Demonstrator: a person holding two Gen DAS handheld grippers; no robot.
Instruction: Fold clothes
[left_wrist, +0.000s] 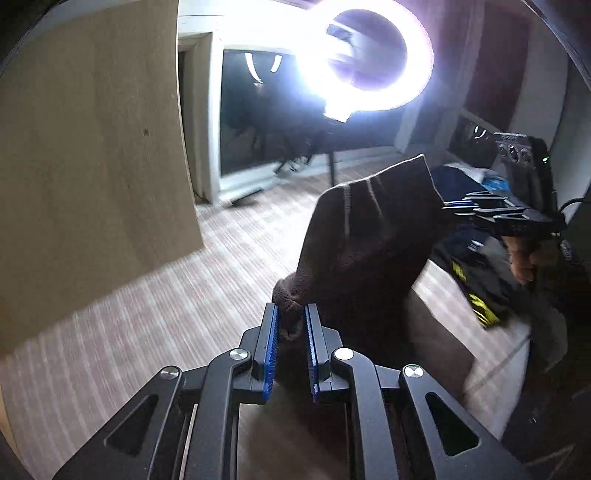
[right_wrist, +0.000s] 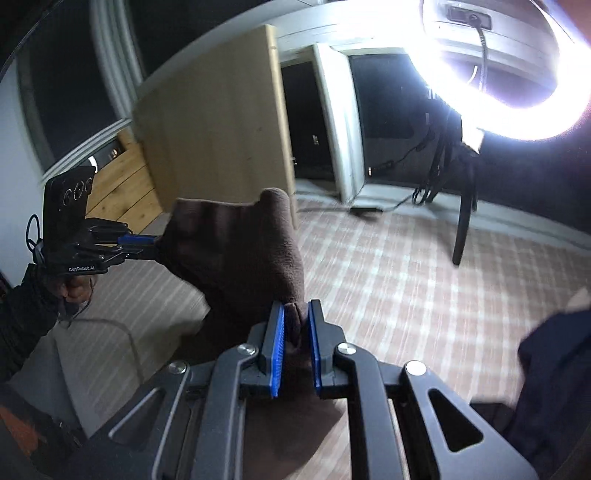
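Between both hand-held grippers, brown garment stretched

A striped carpet floor fills the lower left of the left wrist view. A dark tripod leg stands on it at the right of the right wrist view. At the right edge of the left view, a pale surface carries a heap of dark clothes with yellow markings.
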